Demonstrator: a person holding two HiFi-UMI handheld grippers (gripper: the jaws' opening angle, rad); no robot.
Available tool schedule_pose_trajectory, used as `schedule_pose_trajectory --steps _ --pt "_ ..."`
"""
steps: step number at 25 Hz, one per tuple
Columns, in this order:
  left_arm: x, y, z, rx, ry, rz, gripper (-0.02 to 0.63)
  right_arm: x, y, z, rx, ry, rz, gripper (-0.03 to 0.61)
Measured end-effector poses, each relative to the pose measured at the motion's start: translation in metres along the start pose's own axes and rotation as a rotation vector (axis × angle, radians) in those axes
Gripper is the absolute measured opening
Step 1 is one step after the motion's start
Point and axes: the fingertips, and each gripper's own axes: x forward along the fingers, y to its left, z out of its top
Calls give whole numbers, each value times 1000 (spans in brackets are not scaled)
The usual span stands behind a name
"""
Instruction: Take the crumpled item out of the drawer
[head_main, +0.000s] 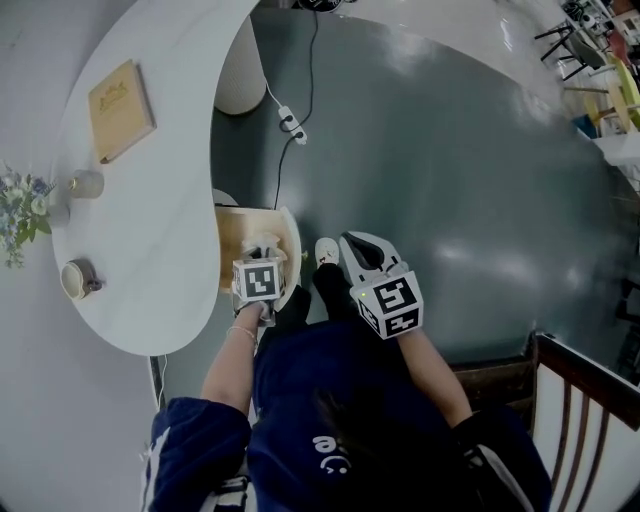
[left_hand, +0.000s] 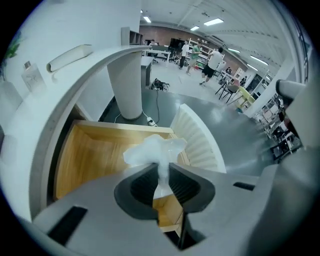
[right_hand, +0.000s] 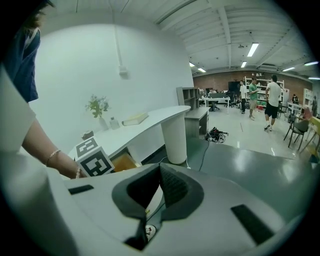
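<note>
Head view: left gripper (head_main: 262, 248) poised over the open drawer (head_main: 232, 228) under the worktop (head_main: 150, 260). The right gripper (head_main: 362, 255) is held aside, likely to leave room.

Left gripper view: fingers (left_hand: 142, 186) pinch the crumpled item (left_hand: 156, 149) by its tail, above the drawer floor.

Right gripper view: fingers (right_hand: 172, 185) together, empty.

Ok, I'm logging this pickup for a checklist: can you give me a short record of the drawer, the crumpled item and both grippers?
drawer: open, wooden, under the white table
left gripper: shut on the crumpled item, pointing down
crumpled item: white, above the drawer, pinched between the fingers
right gripper: fingers together, empty, apart from the drawer
</note>
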Motion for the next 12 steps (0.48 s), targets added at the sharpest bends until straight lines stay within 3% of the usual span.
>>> schedule_pose_trajectory --steps 3,8,12 --pt "-17 -4 6 5 -41 -1 69 -1 1 2 9 -4 7 8" --pt "-46 -17 14 13 -99 -24 68 -11 -2 7 112 -35 6 8" --pt "-66 -23 23 25 -155 -45 69 -15 2 12 104 -51 4 8"
